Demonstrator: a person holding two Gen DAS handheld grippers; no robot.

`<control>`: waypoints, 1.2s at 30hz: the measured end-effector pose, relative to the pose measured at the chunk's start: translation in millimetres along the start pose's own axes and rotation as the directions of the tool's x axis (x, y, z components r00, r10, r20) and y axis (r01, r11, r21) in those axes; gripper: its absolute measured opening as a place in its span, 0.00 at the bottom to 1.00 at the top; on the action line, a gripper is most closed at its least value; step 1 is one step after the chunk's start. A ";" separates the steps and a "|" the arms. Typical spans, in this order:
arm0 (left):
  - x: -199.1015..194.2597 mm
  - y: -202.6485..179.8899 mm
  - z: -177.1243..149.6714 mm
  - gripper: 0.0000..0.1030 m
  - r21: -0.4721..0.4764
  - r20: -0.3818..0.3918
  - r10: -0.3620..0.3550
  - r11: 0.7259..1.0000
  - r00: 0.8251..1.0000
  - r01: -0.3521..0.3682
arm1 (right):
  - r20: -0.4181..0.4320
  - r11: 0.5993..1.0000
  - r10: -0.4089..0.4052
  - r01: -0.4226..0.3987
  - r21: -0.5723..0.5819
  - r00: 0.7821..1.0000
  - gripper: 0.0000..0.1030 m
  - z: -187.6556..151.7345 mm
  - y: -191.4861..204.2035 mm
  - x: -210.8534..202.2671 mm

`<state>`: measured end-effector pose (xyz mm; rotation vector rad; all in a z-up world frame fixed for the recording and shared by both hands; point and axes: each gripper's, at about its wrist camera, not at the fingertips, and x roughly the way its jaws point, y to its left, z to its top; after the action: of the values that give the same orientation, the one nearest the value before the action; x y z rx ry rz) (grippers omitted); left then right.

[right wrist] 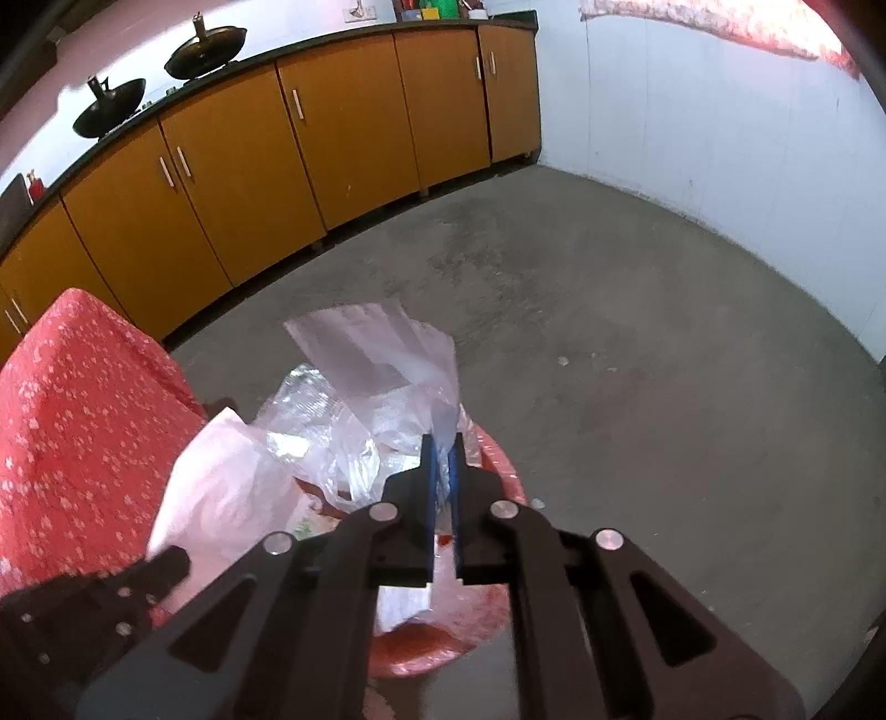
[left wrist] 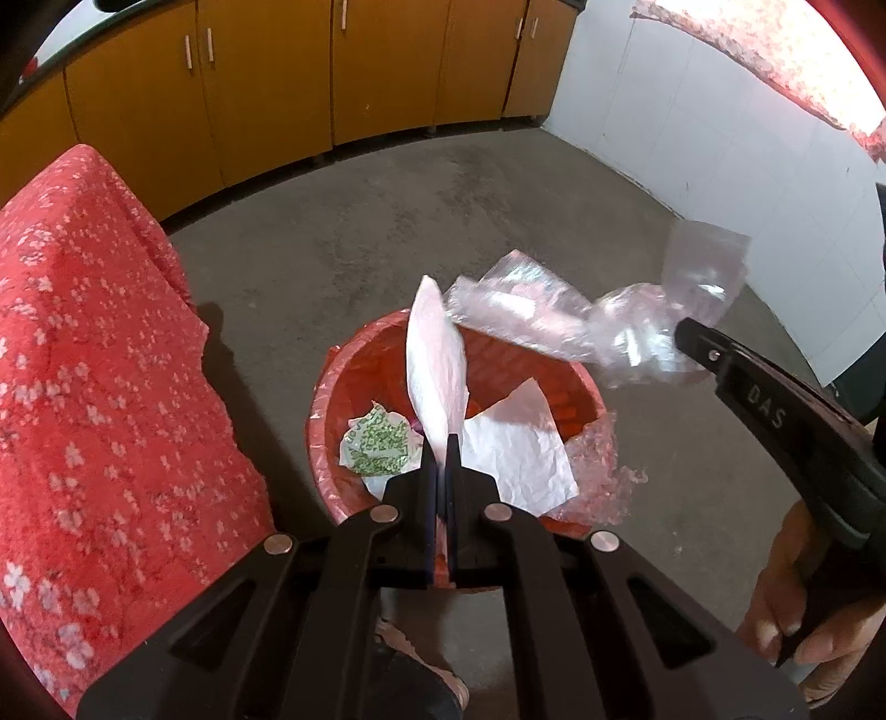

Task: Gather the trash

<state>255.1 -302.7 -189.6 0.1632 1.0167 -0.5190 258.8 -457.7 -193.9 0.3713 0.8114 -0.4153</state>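
Observation:
A red trash bin (left wrist: 576, 387) with a clear liner stands on the floor, holding white paper (left wrist: 520, 448) and a green-printed wrapper (left wrist: 379, 440). My left gripper (left wrist: 441, 448) is shut on a white tissue (left wrist: 434, 354) held upright above the bin. My right gripper (right wrist: 441, 443) is shut on a crumpled clear plastic bag (right wrist: 365, 376), held over the bin (right wrist: 498, 465). In the left wrist view the right gripper (left wrist: 684, 332) comes in from the right with the plastic bag (left wrist: 559, 315) hanging over the bin's far rim. The tissue (right wrist: 221, 487) shows at the left of the right wrist view.
A table draped in red floral cloth (left wrist: 83, 360) stands just left of the bin. Orange cabinets (left wrist: 277, 83) line the far wall, with woks (right wrist: 205, 47) on the counter. A white tiled wall (left wrist: 692, 138) is on the right. Grey concrete floor (right wrist: 637, 360) surrounds the bin.

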 end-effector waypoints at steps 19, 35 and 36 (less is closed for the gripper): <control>-28.1 24.6 2.9 0.32 -0.126 0.046 -0.036 0.991 0.998 0.042 | 0.065 0.999 -0.020 0.018 0.038 0.998 0.67 -17.1 -24.4 -46.3; -235.8 85.9 -57.8 0.79 -0.236 0.397 0.156 0.970 0.905 -0.063 | 0.337 0.981 0.105 -0.042 -0.188 0.936 0.96 -32.7 47.5 -225.8; -248.6 91.1 -65.2 0.84 -0.251 0.415 0.178 0.965 0.892 -0.076 | 0.343 0.979 0.119 -0.053 -0.197 0.932 0.96 -34.5 52.5 -235.4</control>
<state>145.4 -116.1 -23.9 -0.0915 0.6137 -0.2933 118.1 -346.6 -29.0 0.1506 0.4737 -0.3090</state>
